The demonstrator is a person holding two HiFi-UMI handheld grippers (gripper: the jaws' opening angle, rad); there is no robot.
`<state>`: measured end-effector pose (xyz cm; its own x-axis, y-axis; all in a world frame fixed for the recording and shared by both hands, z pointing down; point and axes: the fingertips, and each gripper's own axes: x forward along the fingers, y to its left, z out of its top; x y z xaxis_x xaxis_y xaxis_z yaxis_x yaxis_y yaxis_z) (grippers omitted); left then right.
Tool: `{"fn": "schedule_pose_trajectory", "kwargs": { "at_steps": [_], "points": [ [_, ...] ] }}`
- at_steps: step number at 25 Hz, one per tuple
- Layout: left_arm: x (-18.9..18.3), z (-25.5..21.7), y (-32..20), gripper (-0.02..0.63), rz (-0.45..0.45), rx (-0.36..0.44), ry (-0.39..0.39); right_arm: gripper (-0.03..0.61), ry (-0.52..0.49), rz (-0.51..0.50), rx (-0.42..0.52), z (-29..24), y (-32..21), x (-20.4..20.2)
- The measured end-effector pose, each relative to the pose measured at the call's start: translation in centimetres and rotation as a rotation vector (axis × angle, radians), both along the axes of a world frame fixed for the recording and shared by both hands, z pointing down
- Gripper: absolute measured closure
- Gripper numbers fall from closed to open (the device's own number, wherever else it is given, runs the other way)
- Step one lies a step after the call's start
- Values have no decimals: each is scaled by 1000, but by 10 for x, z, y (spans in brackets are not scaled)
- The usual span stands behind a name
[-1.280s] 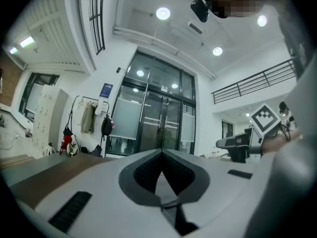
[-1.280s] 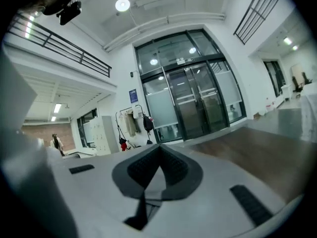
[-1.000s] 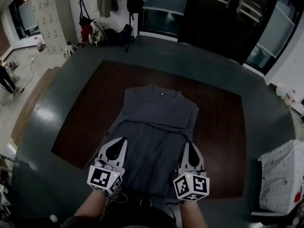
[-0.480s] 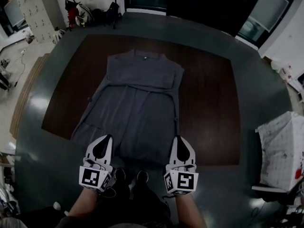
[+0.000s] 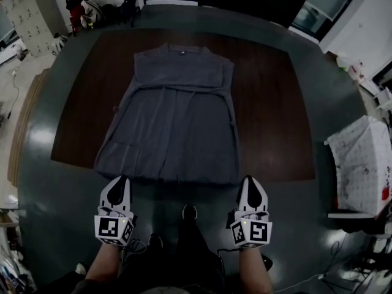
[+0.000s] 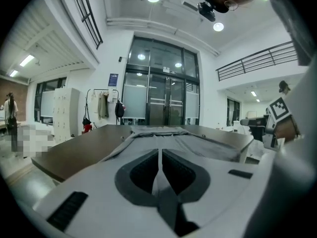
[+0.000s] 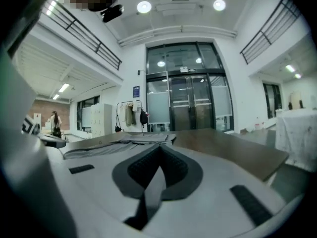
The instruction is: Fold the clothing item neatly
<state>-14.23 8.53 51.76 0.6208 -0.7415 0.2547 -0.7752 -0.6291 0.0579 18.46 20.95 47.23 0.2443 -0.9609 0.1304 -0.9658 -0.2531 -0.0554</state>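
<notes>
Garment point(image 5: 174, 121) matt grey cloth; table point(image 5: 275, 103) smooth dark wood; floor point(image 5: 55, 225) glossy, reflective.

Bare table point(image 5: 275, 115) strips flank garment point(image 5: 174, 124) both sides; white-draped object point(image 5: 361, 170) beyond R edge.

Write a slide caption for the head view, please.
Grey garment flat on brown table; left gripper and right gripper, shut, near its hem.

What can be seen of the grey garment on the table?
The grey garment is a sleeveless, dress-like piece of thin-looking cloth, spread flat on the dark brown table. Its neckline, with a small dark tag, lies at the far end; the wider hem lies along the near edge. A band crosses the waist. Only the table touches it; the left gripper and right gripper are short of the hem.
</notes>
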Motion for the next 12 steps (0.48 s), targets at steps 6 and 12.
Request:
{"fn": "schedule_pose_trajectory", "kwargs": {
  "at_steps": [6,12],
  "points": [
    [-42,38,36,581,112,2,-11,589,-79,167,20,38,67,-40],
    [-66,85,60,481,174,-24,-41,581,-92,191,-74,104,98,-65]
  ]
}}
